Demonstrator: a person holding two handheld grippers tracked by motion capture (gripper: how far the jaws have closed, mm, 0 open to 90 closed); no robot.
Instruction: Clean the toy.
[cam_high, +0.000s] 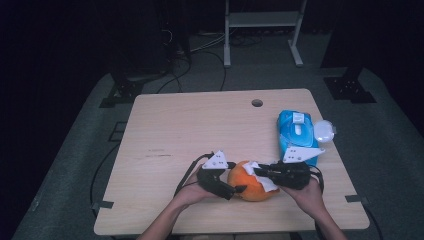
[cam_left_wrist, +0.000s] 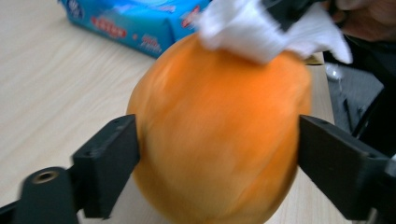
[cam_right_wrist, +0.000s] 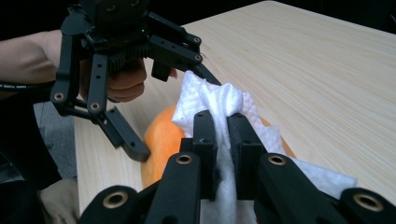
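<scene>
- Orange fruit (cam_high: 248, 184): a round orange fruit resting on the near middle of the wooden table (cam_high: 200, 125), between the two grippers. In the left gripper view its skin (cam_left_wrist: 219, 135) is slightly blurred, so fine surface detail cannot be read.
- White wipe (cam_right_wrist: 219, 105): a crumpled white wipe lying against the upper, right-hand part of the fruit; in the high view it shows as a pale patch (cam_high: 264, 181) on the fruit's right flank.
- Right gripper (cam_high: 270, 172): jaws closed tight on a bunched fold of the wipe, as the right gripper view shows plainly (cam_right_wrist: 219, 135); it presses the wipe to the fruit's skin.
- Left gripper (cam_high: 239, 189): jaws spread wide, one at each side of the fruit (cam_left_wrist: 217, 158). The pads stand at the skin or just off it; firm contact cannot be confirmed.
- Step in hand, as judged: wiping the fruit clean while the other gripper steadies it. To do this well, the left jaws should seat squarely on the widest part before the wipe is drawn across, since a round fruit is likely to roll under sideways pressure. Light, short strokes should keep the wipe from slipping out of the jaws.
- Blue wipe packet (cam_high: 297, 136): lies well apart at the far right of the table, with a round clear lid (cam_high: 324, 131) just beside it.
</scene>
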